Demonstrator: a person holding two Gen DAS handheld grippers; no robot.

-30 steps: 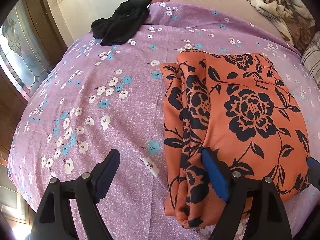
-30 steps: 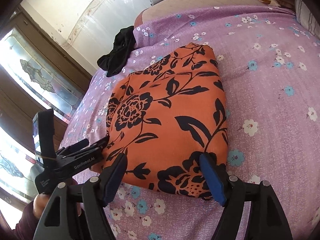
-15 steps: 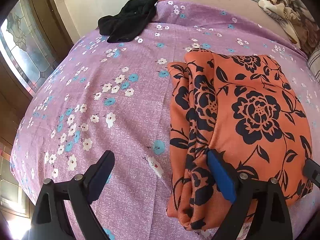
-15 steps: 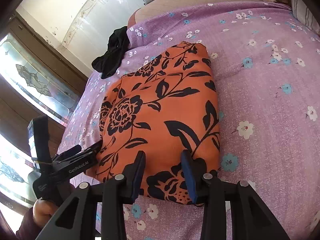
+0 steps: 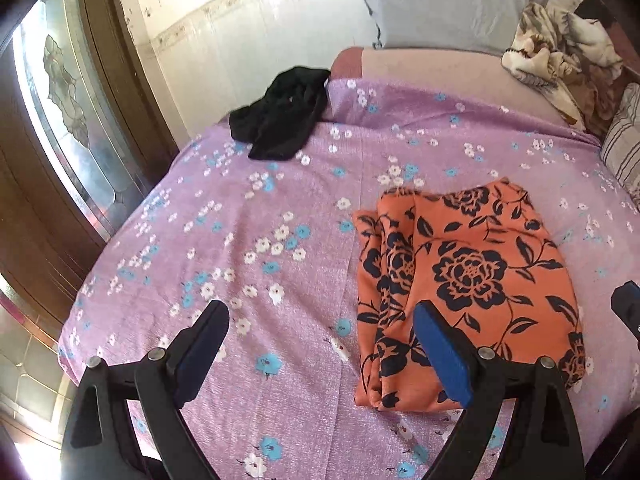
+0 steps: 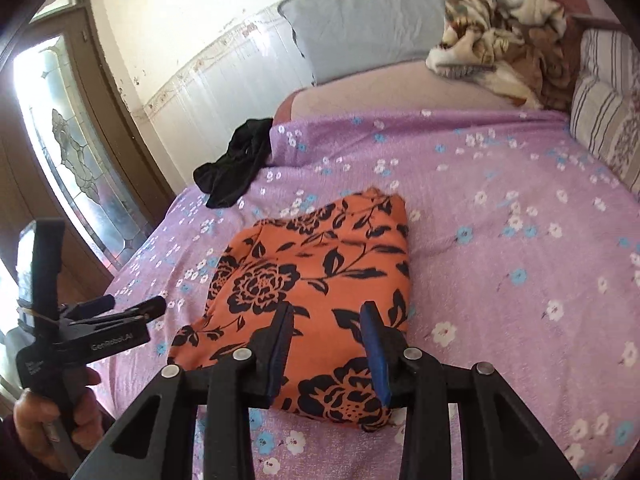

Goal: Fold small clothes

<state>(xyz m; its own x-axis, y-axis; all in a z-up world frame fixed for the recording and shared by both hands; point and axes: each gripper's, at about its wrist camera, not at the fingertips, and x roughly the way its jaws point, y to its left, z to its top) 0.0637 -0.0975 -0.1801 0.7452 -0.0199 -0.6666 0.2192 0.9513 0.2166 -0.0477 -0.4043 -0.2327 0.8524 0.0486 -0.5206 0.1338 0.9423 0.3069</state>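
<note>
A folded orange garment with black flowers (image 5: 468, 272) (image 6: 316, 264) lies flat on the purple flowered bedsheet (image 5: 240, 240) (image 6: 500, 240). My left gripper (image 5: 320, 312) hangs wide open above the sheet, its right finger over the garment's near left edge, with nothing between its fingers. In the right wrist view it shows at the left (image 6: 134, 304), held by a hand. My right gripper (image 6: 327, 308) hovers over the garment's near edge. Its jaws stand a narrow gap apart and grip nothing. One tip of it (image 5: 628, 300) shows at the right edge.
A crumpled black garment (image 5: 280, 128) (image 6: 236, 164) lies at the sheet's far left corner. A grey pillow (image 5: 440, 4), a brown-and-cream blanket (image 5: 560, 56) and a striped pillow (image 5: 624, 140) sit at the bed's far end. A glazed wooden door (image 5: 60, 120) stands left.
Both grippers have lifted up and back from the orange garment, which stays folded on the sheet. The right jaws have narrowed from wide to a small gap.
</note>
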